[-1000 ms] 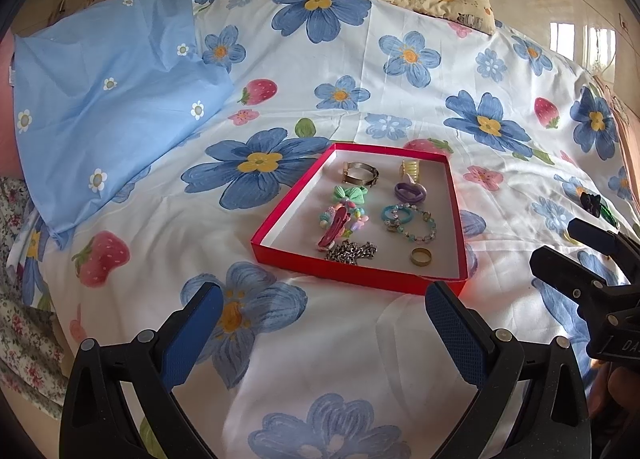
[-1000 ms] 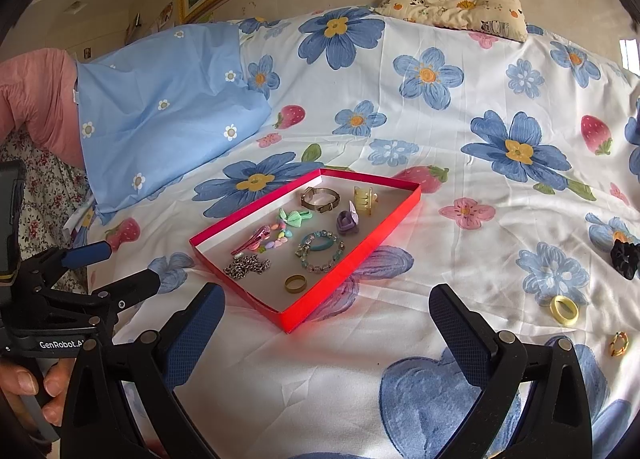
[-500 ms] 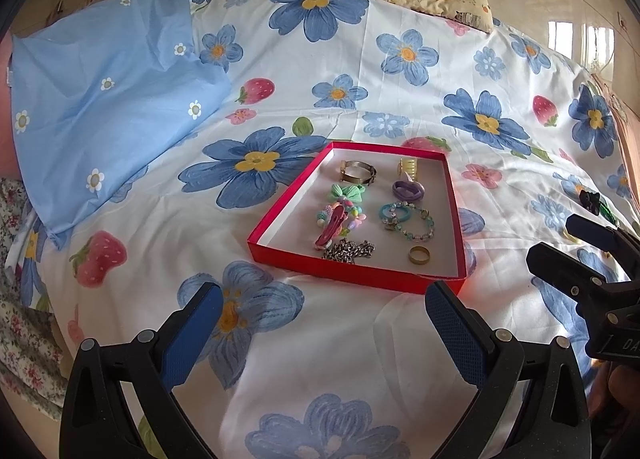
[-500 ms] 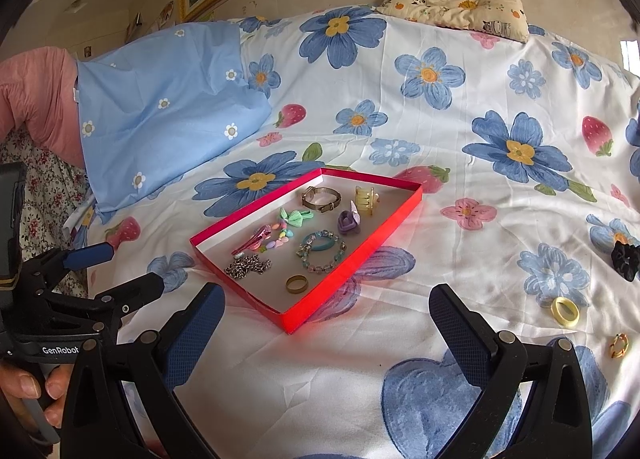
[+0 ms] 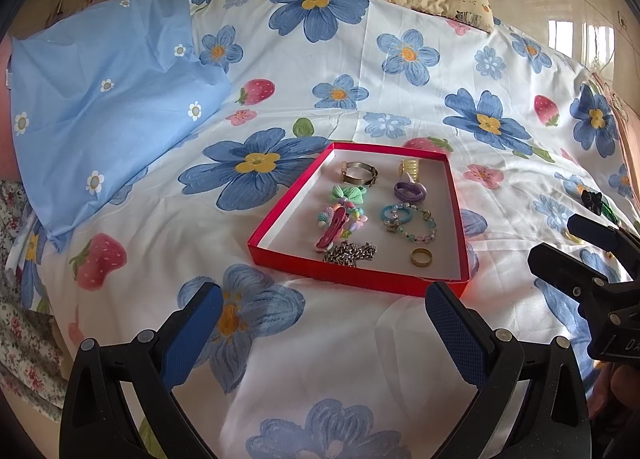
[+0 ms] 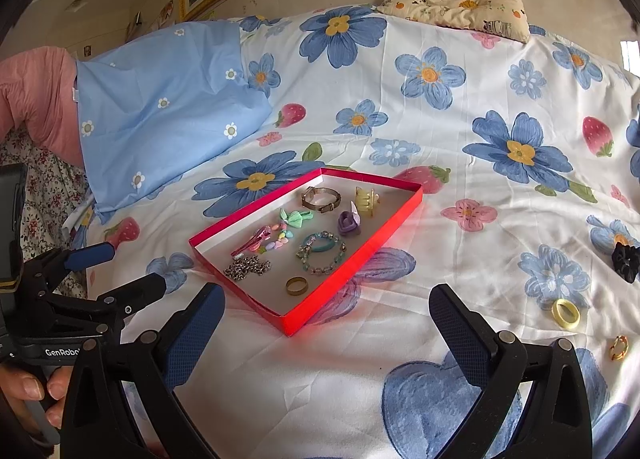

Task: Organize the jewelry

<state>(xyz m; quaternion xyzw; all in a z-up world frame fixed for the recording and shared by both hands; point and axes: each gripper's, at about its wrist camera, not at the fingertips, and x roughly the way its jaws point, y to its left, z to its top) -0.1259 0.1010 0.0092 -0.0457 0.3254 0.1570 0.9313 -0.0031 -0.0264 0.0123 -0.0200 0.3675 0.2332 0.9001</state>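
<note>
A red tray point(image 5: 352, 274) point(image 6: 352, 255) lies on the flowered bed sheet and holds several pieces: a gold ring point(image 5: 421, 257) point(image 6: 297, 285), a silver chain point(image 5: 351, 252) point(image 6: 247, 267), a beaded bracelet point(image 5: 412, 219), a pink clip point(image 5: 333, 227), a green bow point(image 5: 349, 193) and a purple piece point(image 5: 409, 191). Loose on the sheet to the right lie a yellow ring point(image 6: 565, 313), a small gold piece point(image 6: 618, 347) and a black scrunchie point(image 6: 626, 259) point(image 5: 591, 199). My left gripper point(image 5: 323, 319) is open and empty just in front of the tray. My right gripper point(image 6: 326, 319) is open and empty near the tray's front corner.
A blue pillow point(image 5: 104, 107) lies at the left and a small patterned cushion point(image 6: 456, 3) at the far edge by the wall. The right gripper shows at the right edge of the left wrist view point(image 5: 592, 259). The left gripper shows at the left of the right wrist view point(image 6: 100, 271).
Both views have shifted only slightly; the tray sits a little higher in the left wrist view. Both grippers stay open and empty.
</note>
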